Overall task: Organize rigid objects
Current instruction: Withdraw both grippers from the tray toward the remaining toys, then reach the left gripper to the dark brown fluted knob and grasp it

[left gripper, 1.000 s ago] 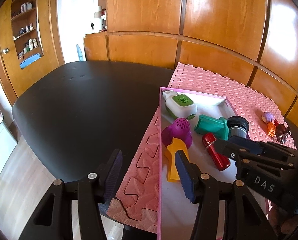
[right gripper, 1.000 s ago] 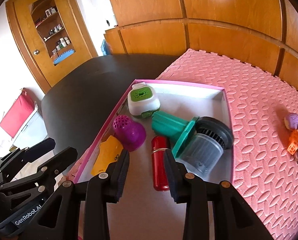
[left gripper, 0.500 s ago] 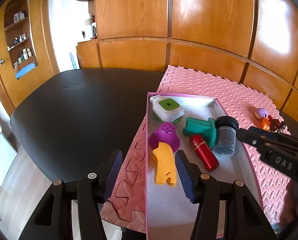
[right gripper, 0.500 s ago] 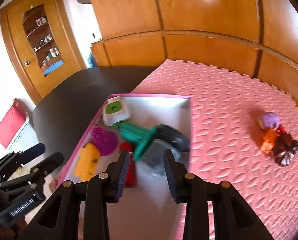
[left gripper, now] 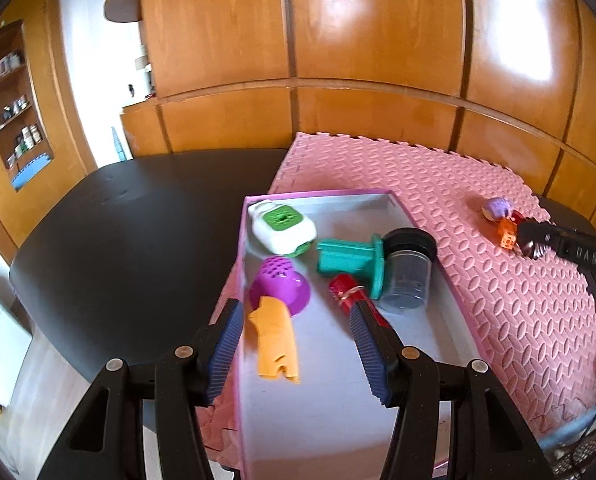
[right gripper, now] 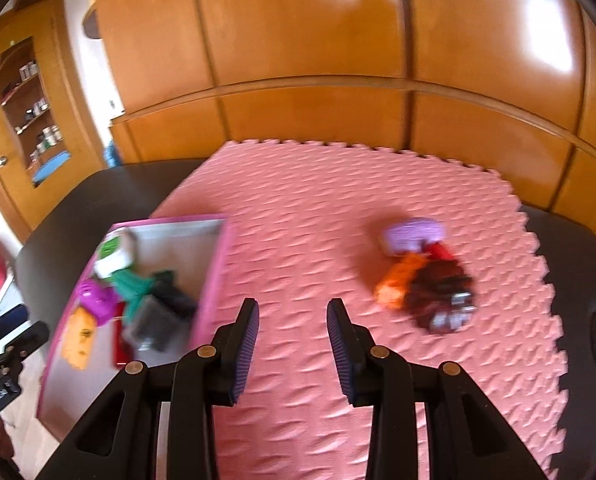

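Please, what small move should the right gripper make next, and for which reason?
Probably carry the right gripper forward and to the right, toward the small pile of toys on the pink mat. Its jaws are open and hold nothing, the pile lies outside the box, and six things already lie inside.

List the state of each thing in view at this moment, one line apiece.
left gripper: open, empty, above the box
right gripper: open, empty, above the mat
pink box: open-topped, partly filled
clear jar: on its side in the box, lid on
red tube: lying flat in the box
small toys: clustered on the mat, outside the box
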### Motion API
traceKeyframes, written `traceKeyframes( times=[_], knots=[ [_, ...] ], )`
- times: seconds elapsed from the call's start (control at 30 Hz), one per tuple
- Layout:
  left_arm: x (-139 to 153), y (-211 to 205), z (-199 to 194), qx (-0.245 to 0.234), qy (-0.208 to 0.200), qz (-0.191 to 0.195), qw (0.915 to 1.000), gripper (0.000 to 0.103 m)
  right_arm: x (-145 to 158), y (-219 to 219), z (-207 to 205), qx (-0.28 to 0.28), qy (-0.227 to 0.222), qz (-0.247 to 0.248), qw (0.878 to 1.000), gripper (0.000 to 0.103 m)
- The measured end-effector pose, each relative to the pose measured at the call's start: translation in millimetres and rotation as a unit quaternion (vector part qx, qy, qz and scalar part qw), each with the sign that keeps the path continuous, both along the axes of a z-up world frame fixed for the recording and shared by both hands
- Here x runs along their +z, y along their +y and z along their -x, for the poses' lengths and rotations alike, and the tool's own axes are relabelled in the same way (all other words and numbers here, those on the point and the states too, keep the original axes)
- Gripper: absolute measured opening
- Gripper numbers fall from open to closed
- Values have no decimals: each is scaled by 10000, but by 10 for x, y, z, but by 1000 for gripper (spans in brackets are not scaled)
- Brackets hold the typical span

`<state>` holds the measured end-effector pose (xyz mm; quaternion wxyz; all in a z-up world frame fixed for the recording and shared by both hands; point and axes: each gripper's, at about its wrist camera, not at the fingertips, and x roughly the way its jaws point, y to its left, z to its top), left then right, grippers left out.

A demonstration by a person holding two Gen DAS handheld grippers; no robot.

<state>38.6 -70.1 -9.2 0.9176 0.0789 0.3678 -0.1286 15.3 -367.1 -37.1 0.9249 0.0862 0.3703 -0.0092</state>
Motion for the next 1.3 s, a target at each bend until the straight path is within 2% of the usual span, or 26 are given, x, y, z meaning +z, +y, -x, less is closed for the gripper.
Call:
traceKeyframes(
  times=[0.3,0.5,0.97,1.3],
  knots=[
    [77,-349,10,-409,-128,-207,9989,58,-128,-854,58,-877,108,179,9959,35],
    [135,-709,-19,-758,-193,-372,9962,59,-340,-1316,99,-1540,349,-451,9864,35],
    [95,-1441,-135,-1400,-46,-501,9889,59,-322,-1516,178,-1832,360,-938,9779,35],
    [-5,-1799,-261,-1603,202,-451,9858,59,-323,-1635,205,-2010,364,-1147,9722,35]
  ],
)
